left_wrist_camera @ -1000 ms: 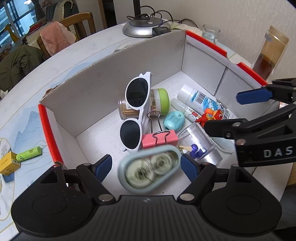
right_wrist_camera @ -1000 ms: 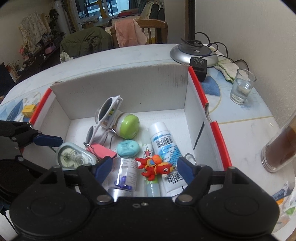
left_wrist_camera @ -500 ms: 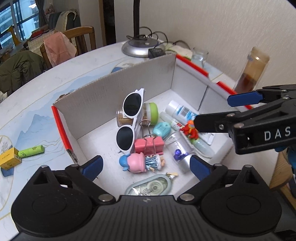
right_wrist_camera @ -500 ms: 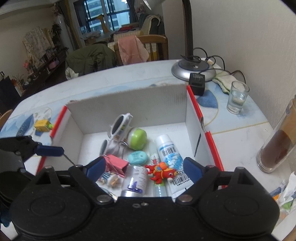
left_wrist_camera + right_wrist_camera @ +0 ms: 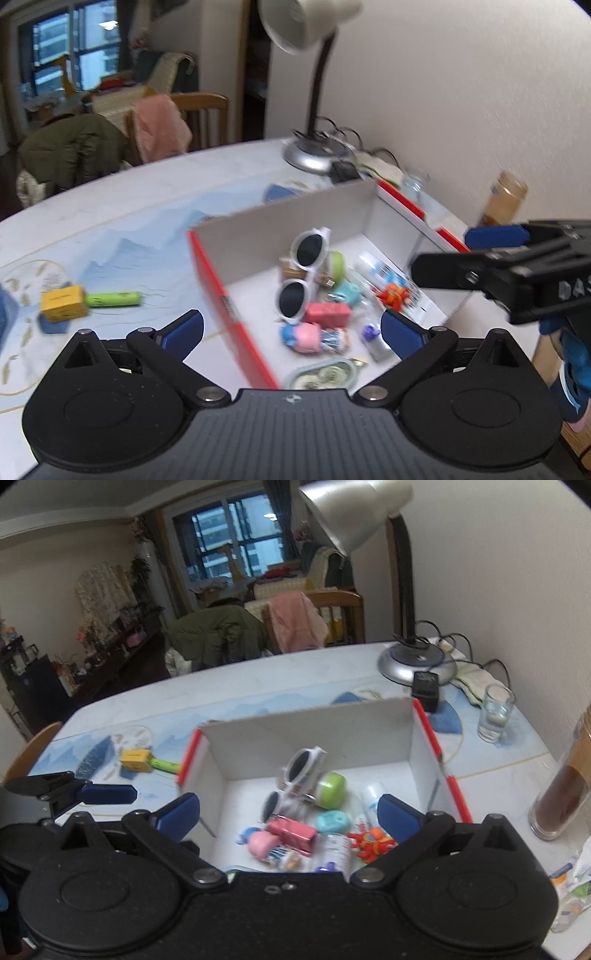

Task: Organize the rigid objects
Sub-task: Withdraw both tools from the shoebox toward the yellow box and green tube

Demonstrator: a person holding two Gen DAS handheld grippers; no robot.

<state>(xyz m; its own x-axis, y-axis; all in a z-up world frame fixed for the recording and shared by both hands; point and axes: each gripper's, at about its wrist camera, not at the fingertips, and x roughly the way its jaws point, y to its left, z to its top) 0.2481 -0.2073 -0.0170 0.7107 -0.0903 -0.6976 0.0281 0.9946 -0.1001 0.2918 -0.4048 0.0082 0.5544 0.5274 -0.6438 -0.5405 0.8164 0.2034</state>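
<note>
From the left gripper (image 5: pixel 291 330), a pale table (image 5: pixel 147 206) printed with blue hills runs back to a wall, a desk lamp (image 5: pixel 314 110) and a chair draped in pink; a dark window sits far left. Its jaws are spread wide with nothing between them. Ahead and a little right stands the box (image 5: pixel 280 221), red-edged, holding the clutter: white sunglasses (image 5: pixel 303 273) with their long axis running away from the fingers, a pink clip (image 5: pixel 327 314) just nearer, a doll (image 5: pixel 314 338) lying crosswise, a tape dispenser (image 5: pixel 321 374) closest. Off to the left lie a yellow block (image 5: pixel 62 304) and a green tube (image 5: pixel 112 299). The right gripper (image 5: pixel 495 258) juts in from the right.

From the right gripper (image 5: pixel 288 814), jaws opening and empty, the box (image 5: pixel 306 723) sits straight ahead, the sunglasses (image 5: pixel 295 779) tilted against a green-capped jar (image 5: pixel 330 790). A glass (image 5: pixel 495 718) and a brown jar (image 5: pixel 561 797) stand to the right, a living room beyond. The left gripper (image 5: pixel 107 794) shows at left.
</note>
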